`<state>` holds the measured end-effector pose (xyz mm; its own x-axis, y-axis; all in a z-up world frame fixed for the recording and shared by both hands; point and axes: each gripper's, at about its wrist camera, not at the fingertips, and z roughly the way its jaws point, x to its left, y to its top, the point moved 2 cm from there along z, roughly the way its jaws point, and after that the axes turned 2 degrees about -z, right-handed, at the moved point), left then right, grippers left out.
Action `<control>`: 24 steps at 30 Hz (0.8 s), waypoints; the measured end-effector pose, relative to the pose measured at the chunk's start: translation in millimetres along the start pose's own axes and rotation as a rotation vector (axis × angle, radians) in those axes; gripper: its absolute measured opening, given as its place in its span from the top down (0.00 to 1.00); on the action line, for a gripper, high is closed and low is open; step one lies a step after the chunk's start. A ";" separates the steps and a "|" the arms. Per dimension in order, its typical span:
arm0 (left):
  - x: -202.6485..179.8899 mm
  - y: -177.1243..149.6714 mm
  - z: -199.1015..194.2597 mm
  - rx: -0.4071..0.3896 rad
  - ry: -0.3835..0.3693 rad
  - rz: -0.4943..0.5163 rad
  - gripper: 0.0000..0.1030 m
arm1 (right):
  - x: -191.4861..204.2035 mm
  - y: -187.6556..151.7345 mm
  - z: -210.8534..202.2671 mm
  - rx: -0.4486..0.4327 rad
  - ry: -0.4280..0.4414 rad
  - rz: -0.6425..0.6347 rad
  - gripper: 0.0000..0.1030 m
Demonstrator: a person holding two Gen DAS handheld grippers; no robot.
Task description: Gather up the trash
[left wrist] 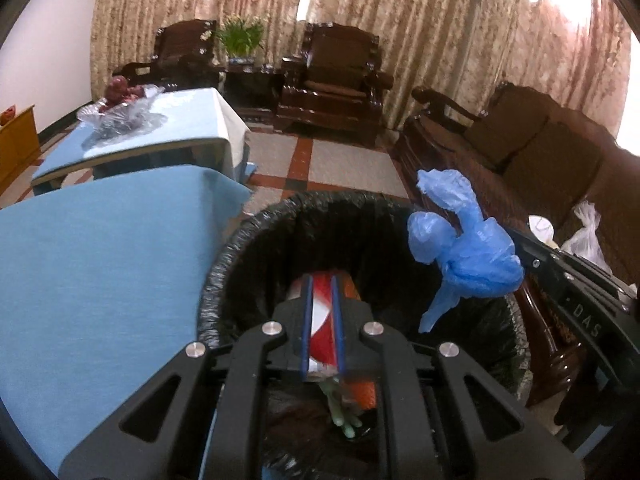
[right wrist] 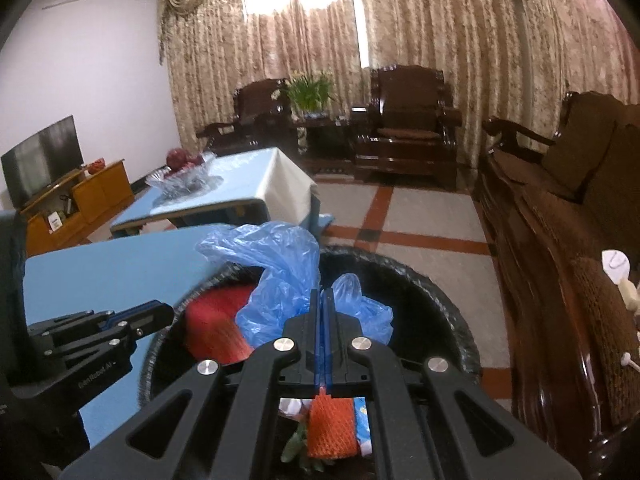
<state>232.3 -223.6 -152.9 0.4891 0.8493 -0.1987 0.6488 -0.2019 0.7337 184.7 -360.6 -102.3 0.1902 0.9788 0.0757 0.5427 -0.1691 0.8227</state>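
Red-white wrapper (left wrist: 322, 320) pinched flat, lower centre of the left view, over the black-lined bin (left wrist: 256, 240). Crumpled blue plastic bag (right wrist: 288, 280) dangles above the bin rim, centre of the right view. Orange mesh sleeve (right wrist: 332, 428) lies inside the bin.

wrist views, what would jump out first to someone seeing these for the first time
The crumpled blue plastic bag pinched in the right gripper stands out, hanging over the black-lined trash bin. Next, the red and white wrapper clamped in the left gripper above the bin's mouth. On the blue table behind sits a glass bowl of red fruit.
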 end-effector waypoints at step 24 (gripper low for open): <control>67.6 -2.9 -81.3 -0.073 0.122 -0.051 0.09 | 34.5 0.6 -37.8 -0.007 0.029 0.008 0.06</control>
<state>216.1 -125.9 -115.7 0.3789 0.9116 -0.1597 0.6244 -0.1245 0.7711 160.6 -322.6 -77.9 0.1709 0.9804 0.0981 0.5354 -0.1760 0.8260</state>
